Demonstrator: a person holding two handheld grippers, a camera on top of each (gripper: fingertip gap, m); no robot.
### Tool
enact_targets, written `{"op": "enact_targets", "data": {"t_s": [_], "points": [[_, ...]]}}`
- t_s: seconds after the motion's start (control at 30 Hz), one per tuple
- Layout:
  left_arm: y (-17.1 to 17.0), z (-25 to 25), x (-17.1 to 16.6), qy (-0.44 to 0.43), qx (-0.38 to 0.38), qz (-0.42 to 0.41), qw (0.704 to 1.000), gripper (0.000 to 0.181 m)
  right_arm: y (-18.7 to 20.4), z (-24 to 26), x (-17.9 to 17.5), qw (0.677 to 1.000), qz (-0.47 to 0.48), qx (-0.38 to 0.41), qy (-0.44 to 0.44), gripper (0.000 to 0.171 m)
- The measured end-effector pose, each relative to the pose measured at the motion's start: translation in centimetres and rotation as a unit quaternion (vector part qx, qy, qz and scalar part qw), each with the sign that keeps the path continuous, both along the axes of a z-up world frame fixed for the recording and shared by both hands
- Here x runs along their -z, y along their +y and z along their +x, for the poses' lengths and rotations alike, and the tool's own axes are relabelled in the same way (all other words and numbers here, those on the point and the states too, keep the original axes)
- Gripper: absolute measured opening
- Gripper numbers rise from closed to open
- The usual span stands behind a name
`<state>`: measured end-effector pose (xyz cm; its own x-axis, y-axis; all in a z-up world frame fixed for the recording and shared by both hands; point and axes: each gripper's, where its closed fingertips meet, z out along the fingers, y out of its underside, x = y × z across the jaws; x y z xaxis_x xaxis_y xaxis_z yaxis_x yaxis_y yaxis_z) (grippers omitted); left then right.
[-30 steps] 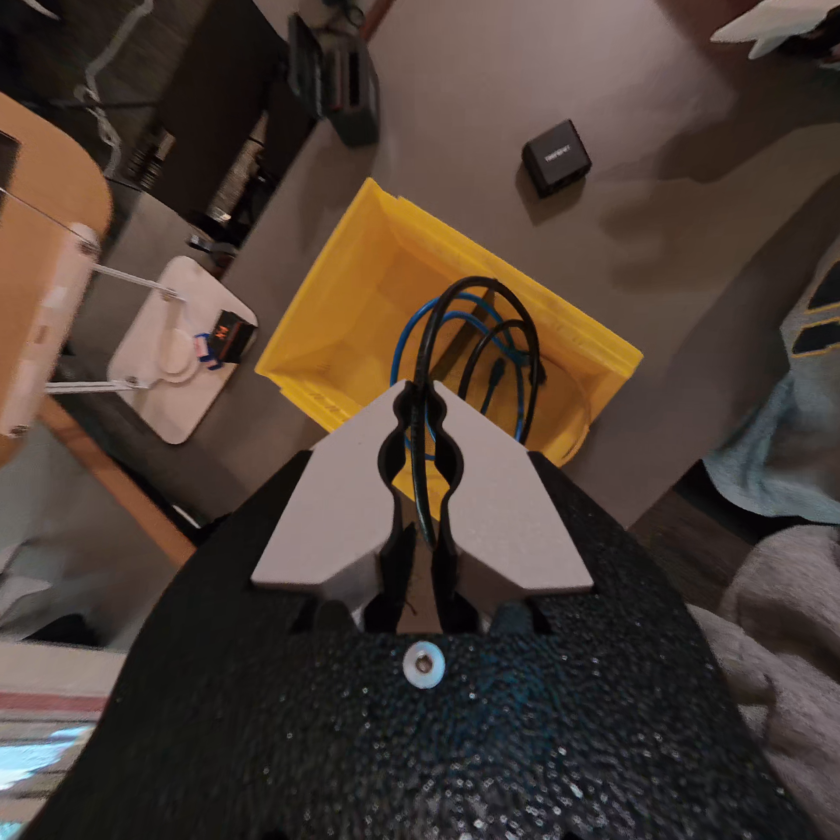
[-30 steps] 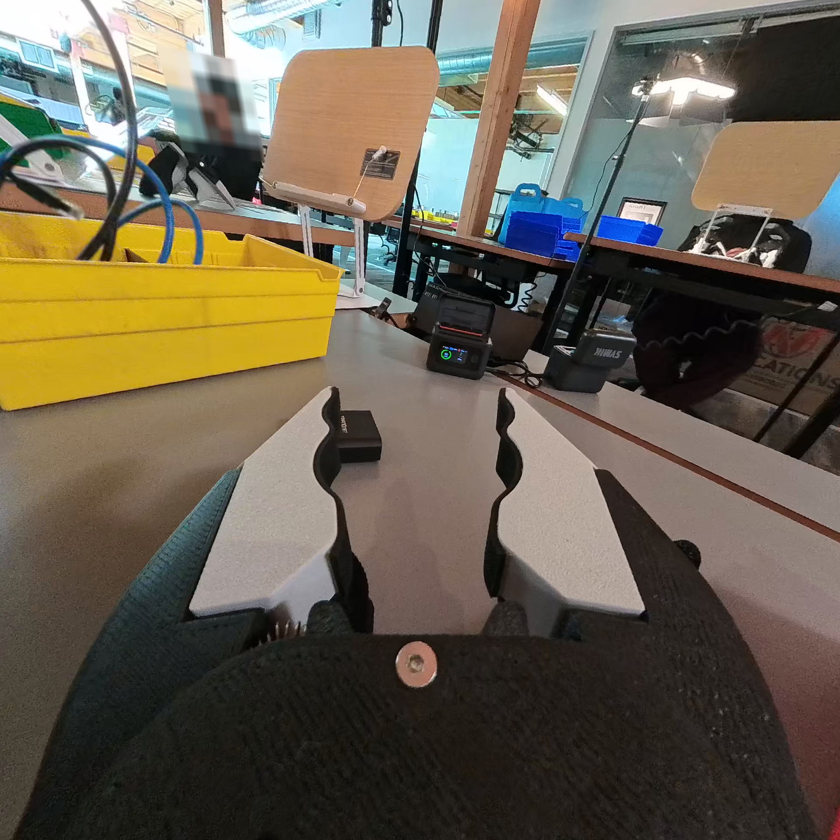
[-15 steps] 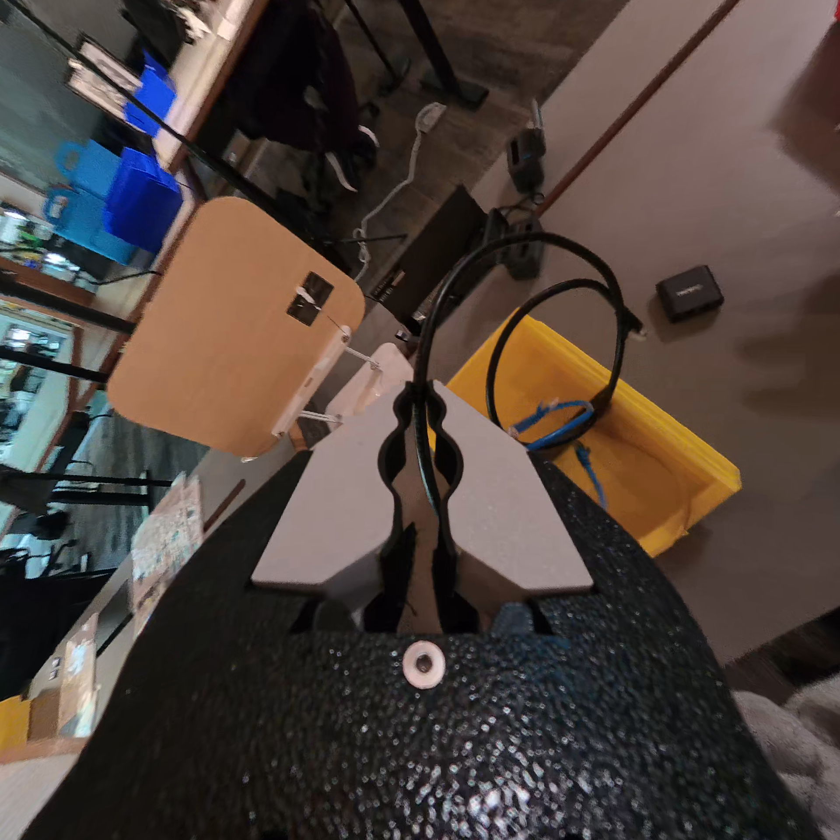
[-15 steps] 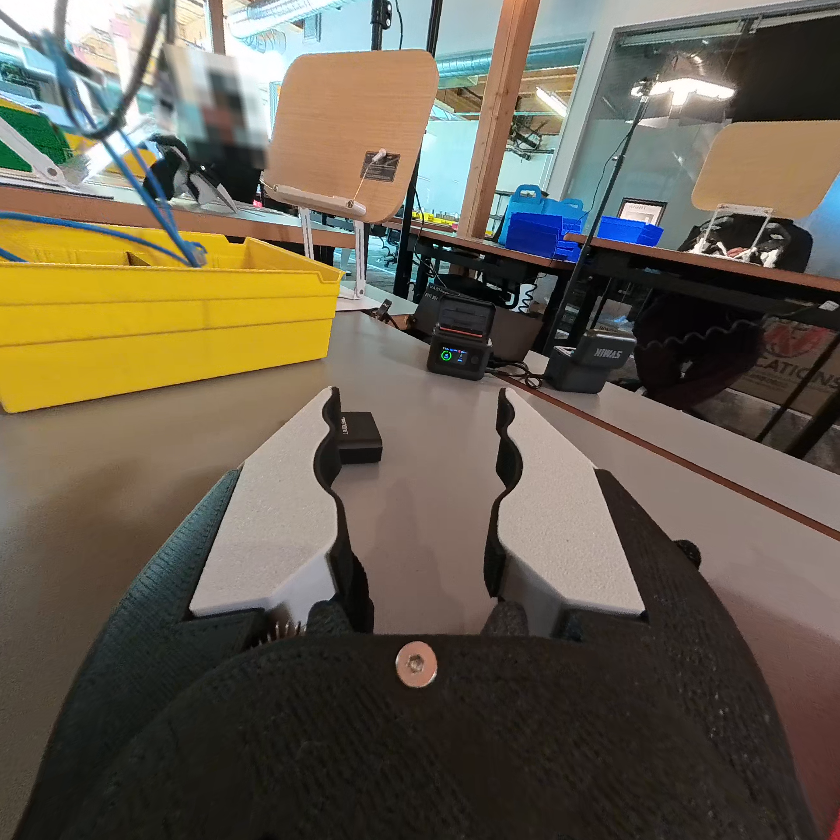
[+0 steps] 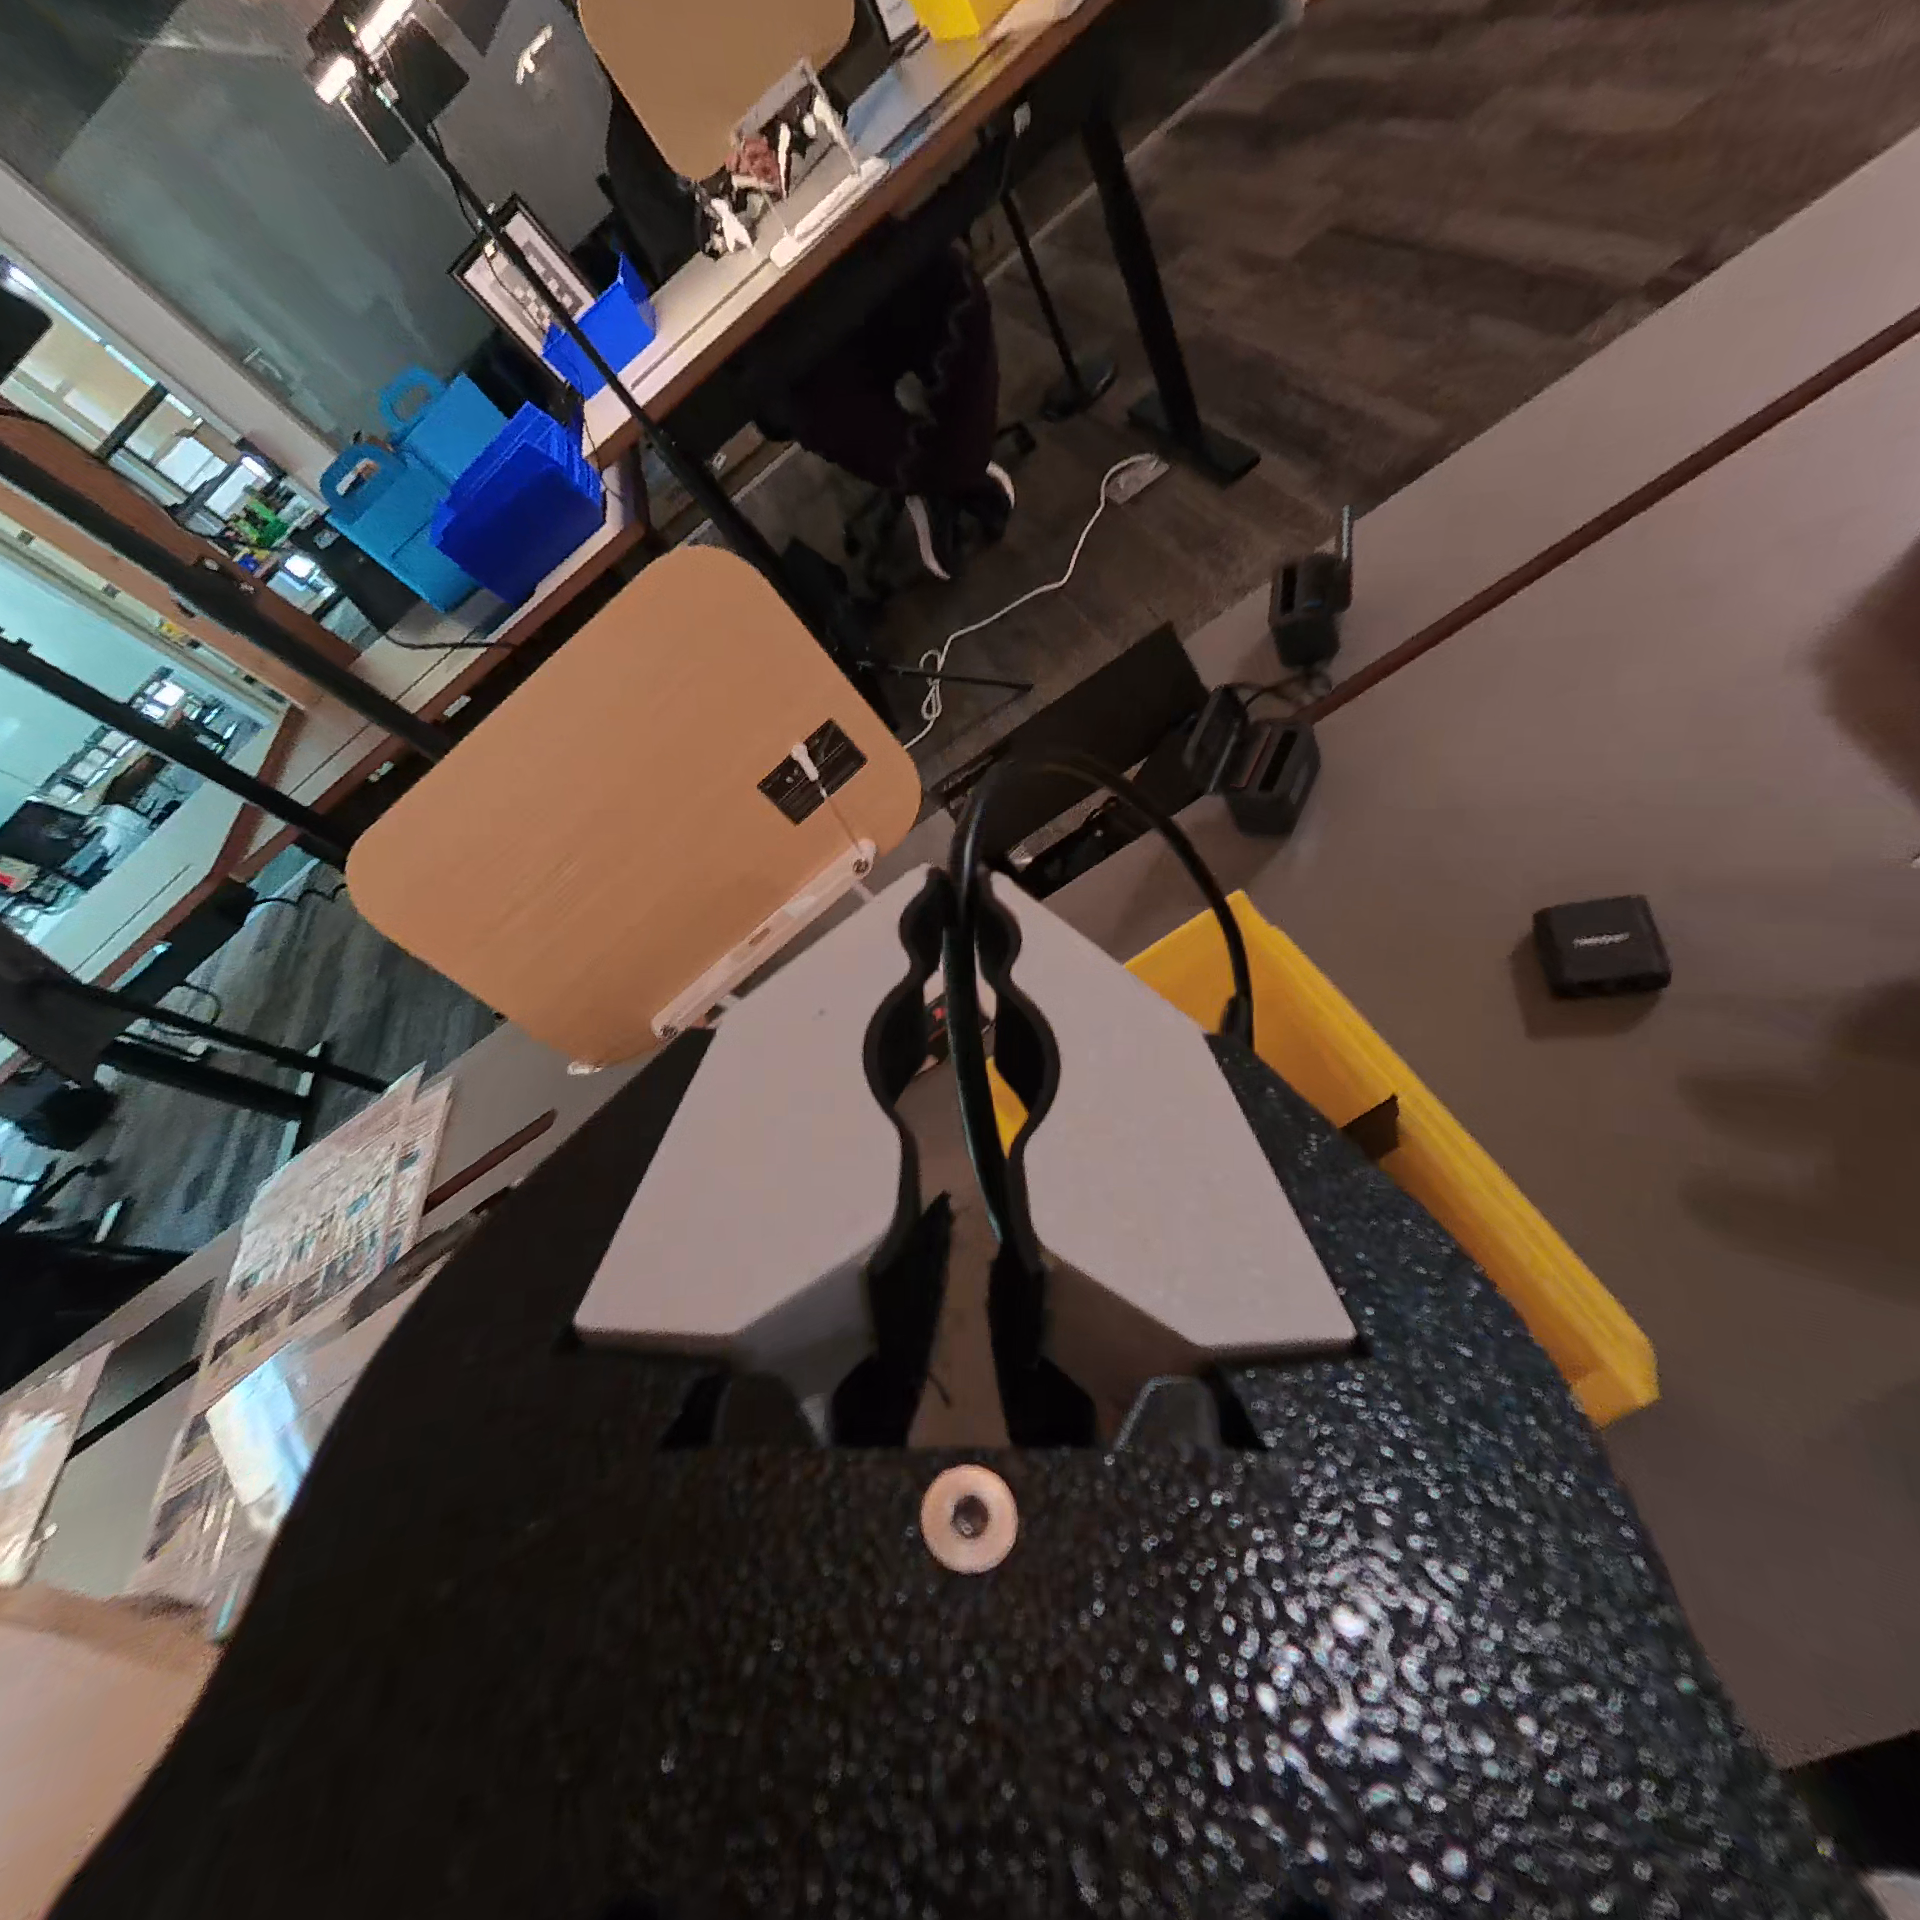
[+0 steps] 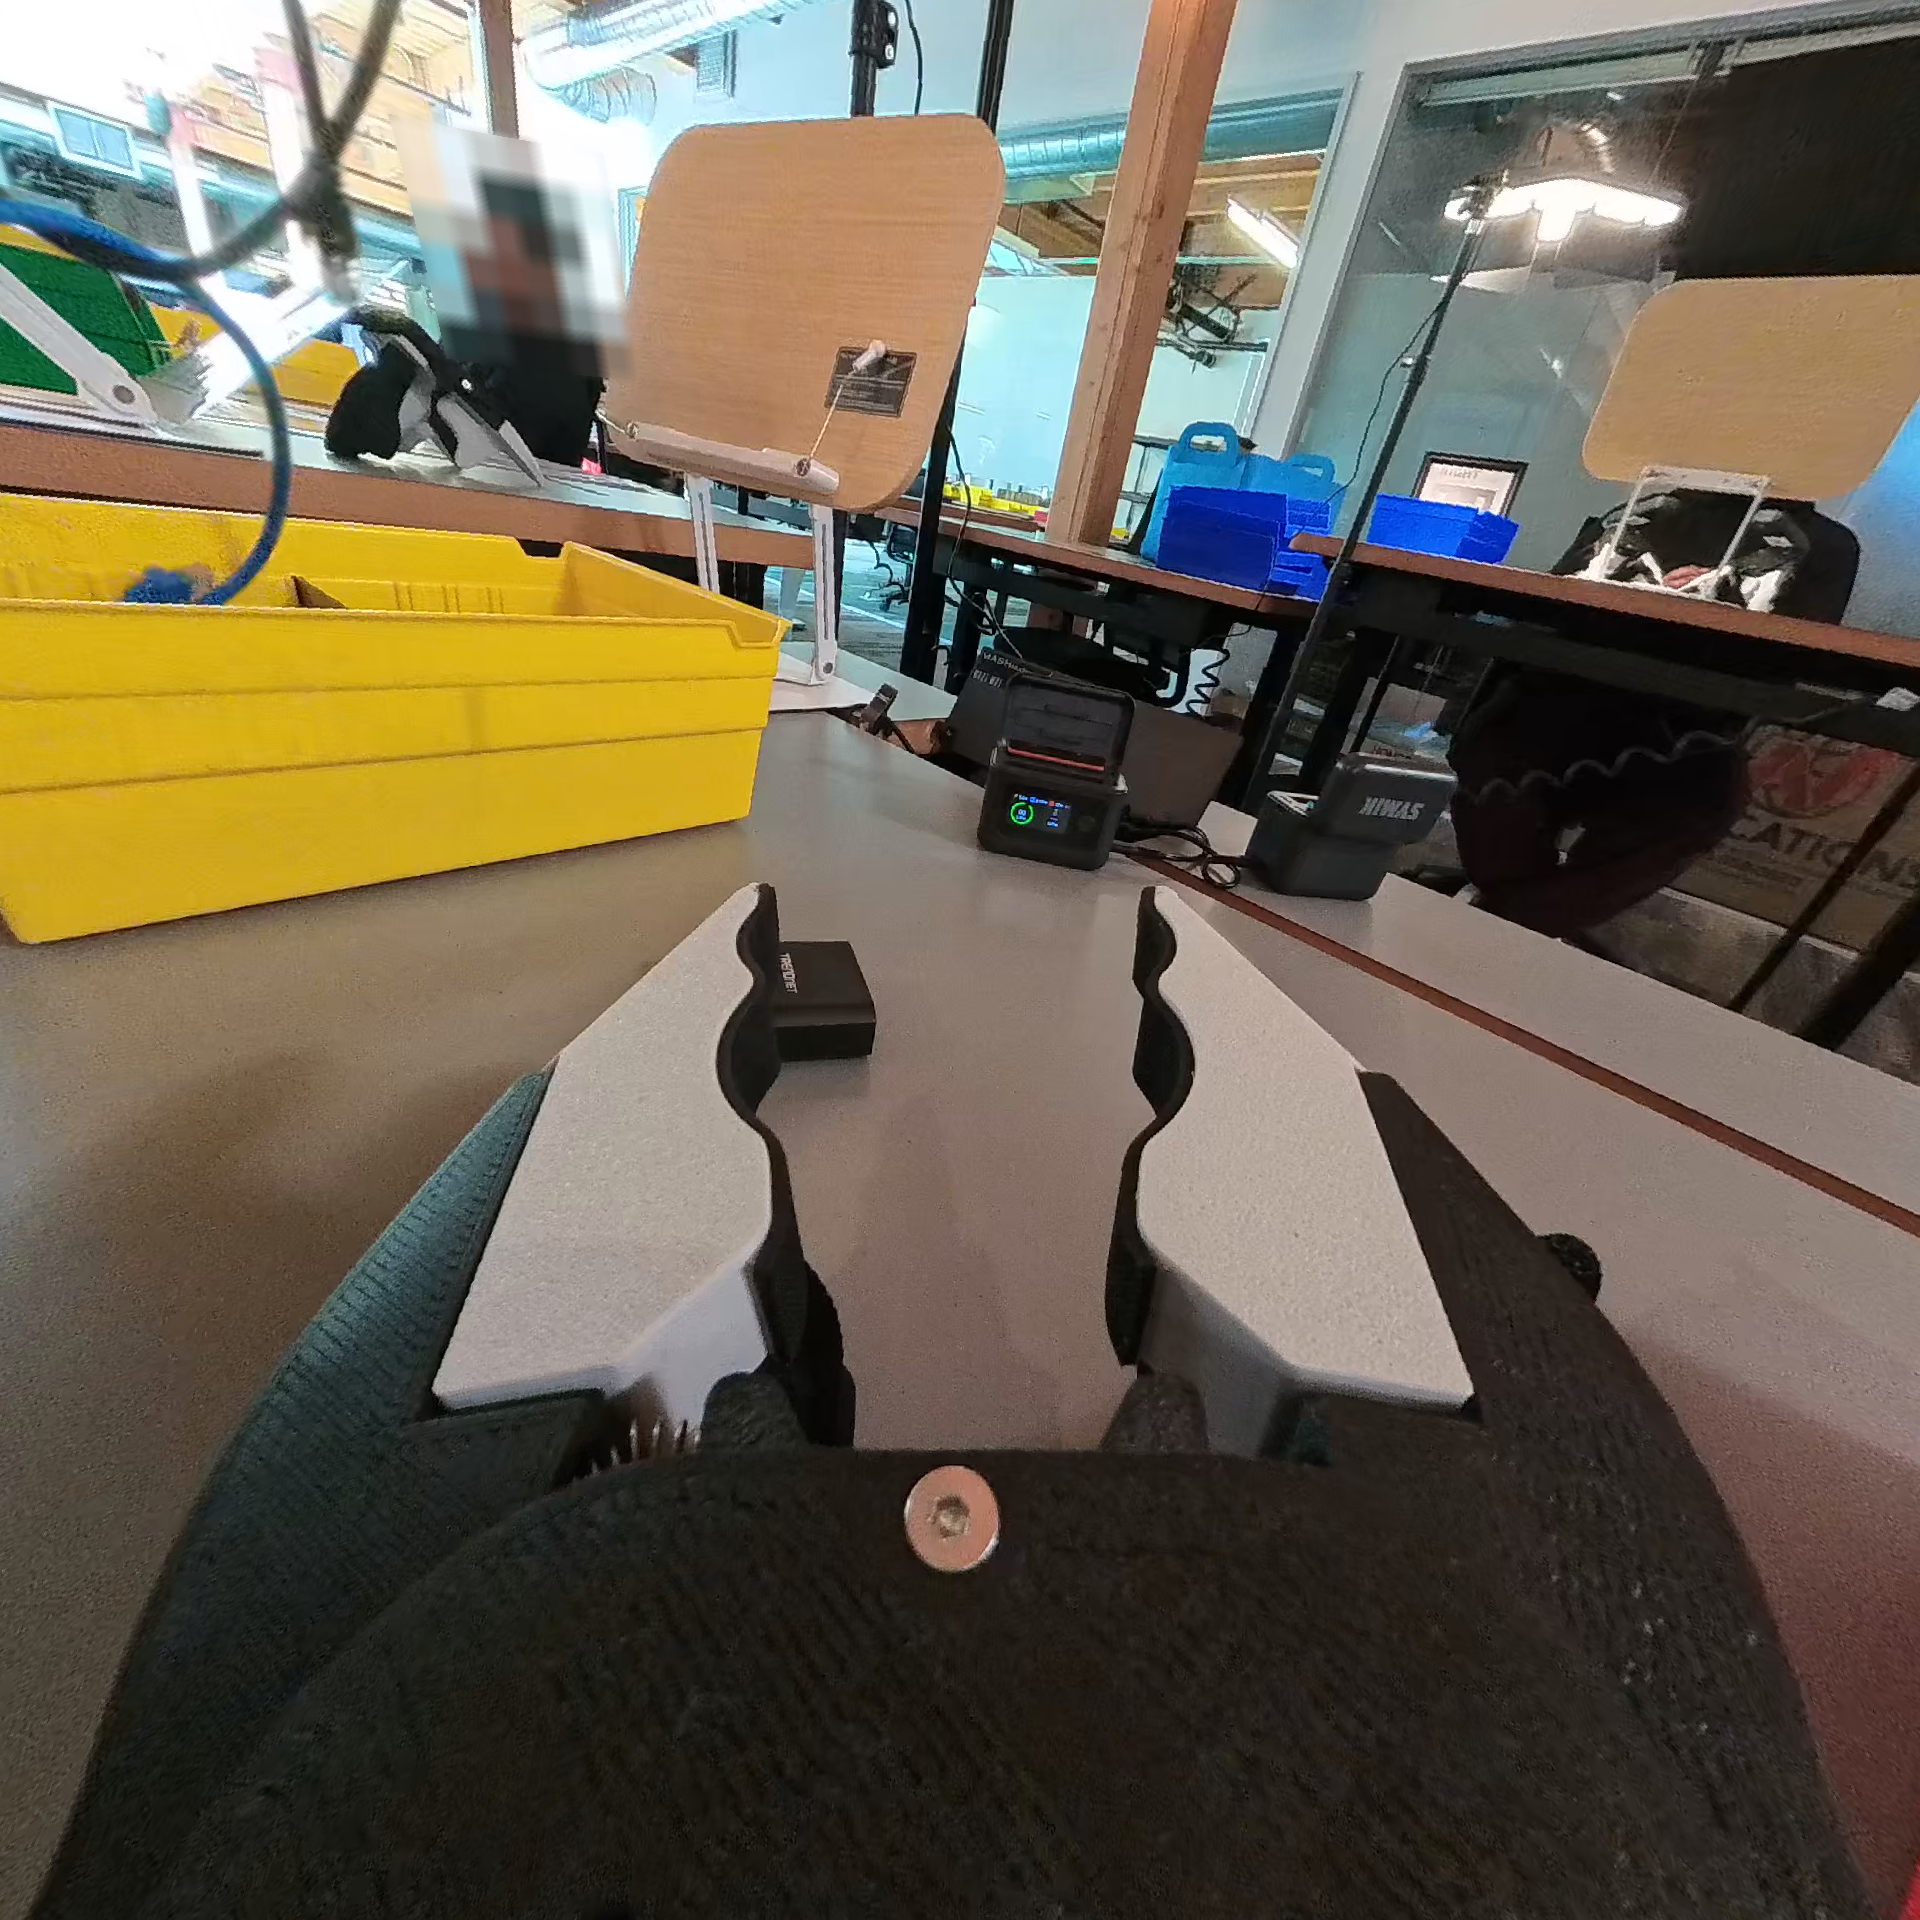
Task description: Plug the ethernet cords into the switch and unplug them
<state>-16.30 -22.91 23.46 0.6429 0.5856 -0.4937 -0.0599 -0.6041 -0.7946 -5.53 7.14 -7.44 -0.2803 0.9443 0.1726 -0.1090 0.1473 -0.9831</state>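
Observation:
My left gripper is shut on a black ethernet cord that loops up and over and drops toward the yellow bin. It holds the cord high above the table. The small black switch lies on the grey table to the right of the bin. In the right wrist view the switch sits just past my left fingertip. My right gripper is open and empty, low over the table. The lifted black cord and a blue cord hang over the yellow bin at the upper left.
Two dark chargers stand at the table's far edge. A wooden board on a white stand is behind the bin. A table seam runs along the right. Other tables with blue bins lie beyond. The gap from one gripper's tips to the other's is roughly 45 cm. My left tips are about 45 cm from the switch, my right tips only 11 cm. Look for it in the left wrist view too.
My left gripper has lifted the black cord up out of the yellow bin and tilted toward the room. The blue cord trails up with it. My right gripper has stayed still.

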Motion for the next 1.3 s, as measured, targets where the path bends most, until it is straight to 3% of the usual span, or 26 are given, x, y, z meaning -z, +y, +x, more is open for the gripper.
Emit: {"op": "enact_targets", "data": {"t_s": [0.03,0.13,0.27,0.37,0.47,0.67,0.87,0.97,1.07,1.13,1.2,1.3], "points": [[0.7,0.0,0.1,-0.003,0.011,0.006,1.000,0.003,0.0,0.0,0.0,1.000,0.000,0.000,0.000,0.067],[2.7,-0.3,0.4,0.005,0.028,0.008,1.000,0.003,0.0,0.0,-0.1,1.000,0.002,0.001,0.002,0.067],[3.3,-1.3,-3.0,0.121,-0.021,0.040,0.992,0.003,0.1,0.0,-0.1,1.000,0.001,0.003,0.003,0.067],[5.6,-0.3,-4.2,0.137,0.031,0.072,0.987,0.003,0.1,0.0,-0.2,1.000,-0.001,0.003,0.004,0.067],[9.5,0.5,-3.1,0.106,0.103,0.087,0.985,0.003,0.1,0.0,-0.3,1.000,-0.001,0.003,0.006,0.067],[18.8,1.9,4.2,-0.009,0.234,0.085,0.969,0.003,0.1,0.1,-0.5,1.000,0.000,0.004,0.012,0.067],[24.8,2.4,15.7,-0.173,0.282,0.058,0.942,0.003,0.4,0.3,-0.8,1.000,-0.005,0.009,0.020,0.067],[25.7,4.0,21.6,-0.311,0.296,0.025,0.903,0.003,0.3,0.3,-0.8,1.000,-0.005,0.008,0.019,0.067],[25.5,5.9,25.0,-0.425,0.307,0.023,0.851,0.006,0.2,0.4,-0.8,1.000,-0.004,0.007,0.019,0.067],[25.0,6.3,25.3,-0.466,0.300,0.043,0.831,0.046,0.3,0.4,-0.8,1.000,-0.005,0.007,0.019,0.067],[23.9,5.7,24.2,-0.464,0.288,0.067,0.835,0.062,0.3,0.4,-0.9,1.000,-0.006,0.007,0.019,0.067],[20.3,3.6,22.4,-0.405,0.228,0.067,0.883,0.061,0.3,0.4,-0.9,1.000,-0.005,0.008,0.019,0.067]]}}
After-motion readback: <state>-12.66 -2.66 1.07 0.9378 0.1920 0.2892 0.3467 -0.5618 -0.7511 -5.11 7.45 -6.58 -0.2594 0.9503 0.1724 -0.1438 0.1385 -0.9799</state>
